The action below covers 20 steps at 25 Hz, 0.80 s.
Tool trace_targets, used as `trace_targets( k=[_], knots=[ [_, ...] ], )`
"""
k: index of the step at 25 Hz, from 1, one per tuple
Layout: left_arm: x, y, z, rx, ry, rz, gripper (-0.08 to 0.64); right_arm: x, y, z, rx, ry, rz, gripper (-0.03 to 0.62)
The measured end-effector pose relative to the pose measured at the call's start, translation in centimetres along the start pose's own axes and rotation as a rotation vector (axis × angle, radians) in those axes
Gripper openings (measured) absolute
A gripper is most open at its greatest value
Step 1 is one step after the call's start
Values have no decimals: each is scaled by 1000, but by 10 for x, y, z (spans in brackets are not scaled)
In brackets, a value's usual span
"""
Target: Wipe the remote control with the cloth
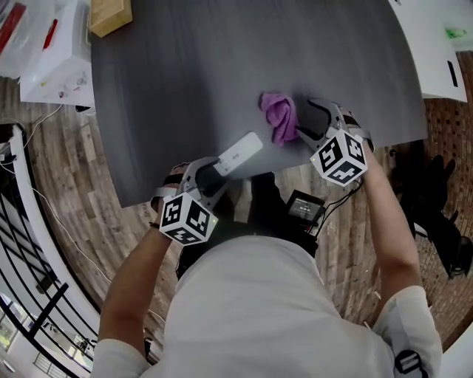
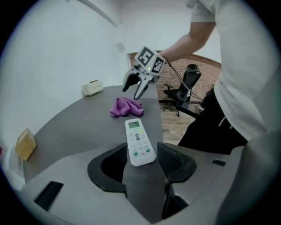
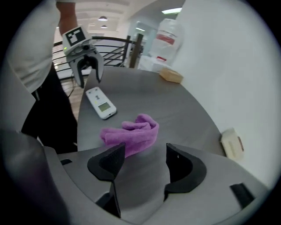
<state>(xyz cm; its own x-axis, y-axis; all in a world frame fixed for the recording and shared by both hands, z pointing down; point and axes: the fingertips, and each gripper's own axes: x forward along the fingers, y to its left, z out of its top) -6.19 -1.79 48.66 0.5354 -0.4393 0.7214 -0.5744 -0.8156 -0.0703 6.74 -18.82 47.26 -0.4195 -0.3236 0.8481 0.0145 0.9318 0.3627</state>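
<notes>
White shirt [image 1: 259,310] fills the bottom of the head view, with both forearms reaching forward from it to the near edge of a dark grey table [image 1: 222,66] with a curved rim. Beneath that edge runs a wood-plank floor [image 1: 66,192], and a black railing [image 1: 22,244] curves past on the left. On the left, the left gripper [image 1: 216,170] points down at a slant, and its own view shows the two ribbed pads closed against the sides of the remote control [image 2: 139,141] at its near, button end. The white remote lies face up, screen end pointing away from the jaws and toward the middle of the table, close to the table's near edge. To the right, the right gripper [image 3: 145,151] also tilts downward; its jaws stand apart with nothing pressed between them, only bare tabletop in the gap. Just ahead of them sits the cloth [image 3: 131,134] — a crumpled purple bundle resting on the table, its near edge overlapped by the tip of one jaw. Cloth and remote lie near each other but apart. Far back on the table's left corner sits a small wooden block [image 1: 111,15].
</notes>
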Motion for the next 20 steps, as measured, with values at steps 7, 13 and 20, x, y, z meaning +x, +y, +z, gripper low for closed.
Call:
trace_targets(
  k=[7,13,20],
  knots=[
    [11,1,-8,113,115,-33,209,42,11,15,-281,45,289,299],
    [26,-10,-4,121,153,-28,215,53,36,33,-223,70,372,199],
    [39,-7,-14,-762,110,62,215,37,-1,16,482,72,-76,172]
  ],
)
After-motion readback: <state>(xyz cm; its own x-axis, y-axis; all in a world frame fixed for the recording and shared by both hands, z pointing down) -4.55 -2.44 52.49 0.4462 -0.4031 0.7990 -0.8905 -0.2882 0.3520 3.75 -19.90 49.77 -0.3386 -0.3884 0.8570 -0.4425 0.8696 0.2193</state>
